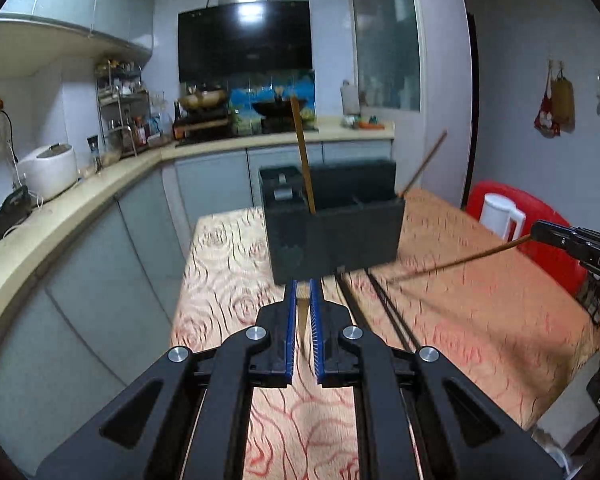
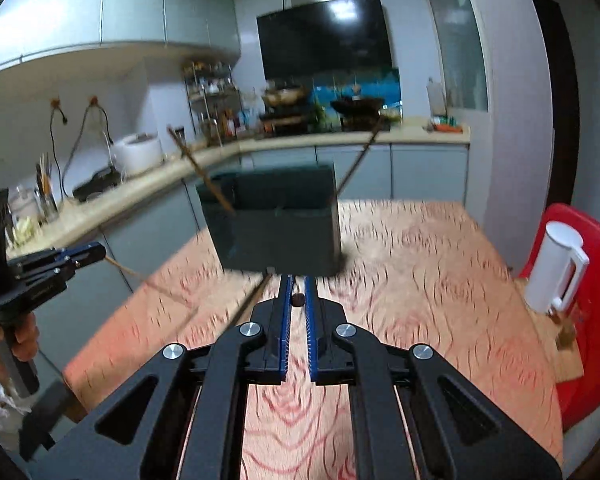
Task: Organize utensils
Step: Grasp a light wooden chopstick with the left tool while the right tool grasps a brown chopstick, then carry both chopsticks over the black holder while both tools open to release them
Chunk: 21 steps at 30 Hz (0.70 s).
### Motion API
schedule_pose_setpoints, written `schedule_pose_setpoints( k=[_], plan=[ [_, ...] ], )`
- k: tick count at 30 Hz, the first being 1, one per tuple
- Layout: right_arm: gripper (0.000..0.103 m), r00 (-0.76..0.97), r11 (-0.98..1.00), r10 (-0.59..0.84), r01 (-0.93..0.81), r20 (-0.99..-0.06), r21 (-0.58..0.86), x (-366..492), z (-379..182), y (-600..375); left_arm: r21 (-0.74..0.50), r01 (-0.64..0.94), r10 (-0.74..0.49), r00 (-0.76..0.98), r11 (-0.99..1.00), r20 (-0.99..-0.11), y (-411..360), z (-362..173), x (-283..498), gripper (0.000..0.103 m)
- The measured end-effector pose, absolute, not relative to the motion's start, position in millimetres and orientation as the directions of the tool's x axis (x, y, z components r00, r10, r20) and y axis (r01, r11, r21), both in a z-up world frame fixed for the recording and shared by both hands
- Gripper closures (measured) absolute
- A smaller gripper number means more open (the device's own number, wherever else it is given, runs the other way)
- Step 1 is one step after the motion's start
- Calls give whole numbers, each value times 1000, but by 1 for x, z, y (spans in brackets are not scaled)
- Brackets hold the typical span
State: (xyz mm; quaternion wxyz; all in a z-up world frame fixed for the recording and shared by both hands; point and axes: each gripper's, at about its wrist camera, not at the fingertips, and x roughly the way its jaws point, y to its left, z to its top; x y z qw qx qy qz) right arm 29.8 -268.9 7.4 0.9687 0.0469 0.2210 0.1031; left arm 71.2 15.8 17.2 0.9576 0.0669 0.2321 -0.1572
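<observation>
A black utensil holder [image 1: 332,236] [image 2: 280,236] stands at the far end of the table. A brown chopstick [image 1: 302,152] [image 2: 200,172] sticks up in its left compartment, and another [image 1: 424,164] [image 2: 360,156] leans out at its right corner. My left gripper [image 1: 304,286] [image 2: 100,254] is shut on a brown chopstick [image 2: 148,280], raised above the table in front of the holder. My right gripper [image 2: 298,280] [image 1: 536,232] is shut on a second brown chopstick [image 1: 460,258] that slants down to the left. Two black chopsticks [image 1: 380,308] lie on the cloth.
The table wears a rose-patterned cloth [image 1: 480,300] [image 2: 420,264]. A white kettle [image 1: 500,212] [image 2: 556,264] sits on a red chair to the right. A kitchen counter [image 1: 80,208] with a rice cooker [image 1: 48,172] runs along the left and back. A person's hand [image 2: 20,336] grips the left gripper's handle.
</observation>
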Motion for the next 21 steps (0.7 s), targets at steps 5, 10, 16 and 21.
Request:
schedule_pose_setpoints(
  k=[5,10,16,21],
  plan=[
    [96,887,969,242,-196,-394,153,44,27,-274,41,329,-278,853,943,-441,18,33,84,96],
    [96,887,964,259,-210,-382,163,58,42,-276,50,336,-281,853,941,-440,15,44,95,96],
    [96,876,958,275,-215,-396,188,79,55,-279,38,341,-287,841,939,-459,12,52,108,96],
    [96,879,961,266,-212,-395,175,88,68,-280,44,359,-300,834,932,-463,8,61,113,96]
  ],
)
